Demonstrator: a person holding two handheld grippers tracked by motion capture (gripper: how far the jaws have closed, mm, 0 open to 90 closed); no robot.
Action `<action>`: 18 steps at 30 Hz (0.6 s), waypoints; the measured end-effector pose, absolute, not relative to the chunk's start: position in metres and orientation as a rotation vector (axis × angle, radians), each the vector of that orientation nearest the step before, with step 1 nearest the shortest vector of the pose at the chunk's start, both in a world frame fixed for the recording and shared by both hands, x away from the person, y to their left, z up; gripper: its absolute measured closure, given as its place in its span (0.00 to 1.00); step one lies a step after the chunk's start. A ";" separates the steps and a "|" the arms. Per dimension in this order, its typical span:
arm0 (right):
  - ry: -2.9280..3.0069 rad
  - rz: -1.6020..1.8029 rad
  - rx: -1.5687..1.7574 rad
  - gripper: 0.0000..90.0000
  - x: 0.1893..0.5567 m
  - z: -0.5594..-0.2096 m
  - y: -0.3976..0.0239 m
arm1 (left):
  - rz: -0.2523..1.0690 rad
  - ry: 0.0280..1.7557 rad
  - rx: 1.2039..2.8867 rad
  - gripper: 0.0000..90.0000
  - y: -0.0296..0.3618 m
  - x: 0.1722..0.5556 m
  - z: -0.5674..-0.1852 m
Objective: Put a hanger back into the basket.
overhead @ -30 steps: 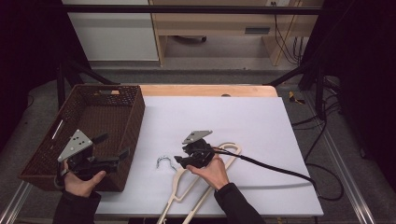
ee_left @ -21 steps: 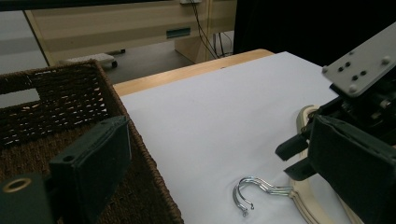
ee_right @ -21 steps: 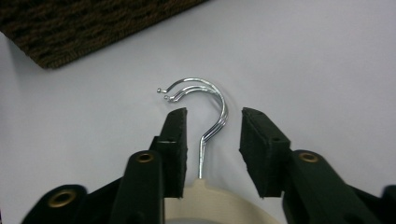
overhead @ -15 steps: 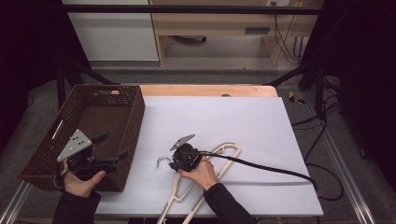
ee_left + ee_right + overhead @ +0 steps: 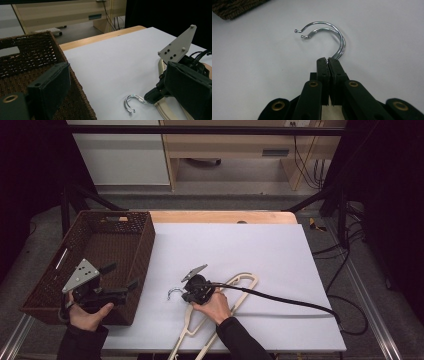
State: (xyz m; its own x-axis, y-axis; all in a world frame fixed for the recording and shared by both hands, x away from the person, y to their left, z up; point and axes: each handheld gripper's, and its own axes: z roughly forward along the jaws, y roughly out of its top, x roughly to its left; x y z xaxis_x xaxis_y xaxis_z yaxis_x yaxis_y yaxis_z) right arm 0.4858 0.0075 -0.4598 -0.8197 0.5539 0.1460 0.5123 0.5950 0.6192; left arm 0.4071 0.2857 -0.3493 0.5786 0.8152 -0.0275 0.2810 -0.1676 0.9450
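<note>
High view: overhead, facing forward-down over both tongs. Left gripper view: low, faces across the white table sheet [image 5: 112,60] at the right tongs. Right gripper view: close-up beyond its closed jaws. All share that sheet.

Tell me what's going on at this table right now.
A person works with a handheld gripper in each hand. The right gripper has just closed on the metal hooks of two wooden hangers lying on the white table. The left gripper waits with open jaws over the near corner of the brown wicker basket, holding nothing.
</note>
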 end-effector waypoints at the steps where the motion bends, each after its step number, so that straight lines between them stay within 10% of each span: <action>1: 2.746 1.052 0.923 0.99 0.486 -0.460 0.008 | 0.614 0.912 1.730 0.07 0.286 0.407 -0.350; 18: 2.674 1.139 0.871 0.99 0.474 -0.435 -0.003 | 0.544 0.868 1.774 0.07 0.269 0.393 -0.347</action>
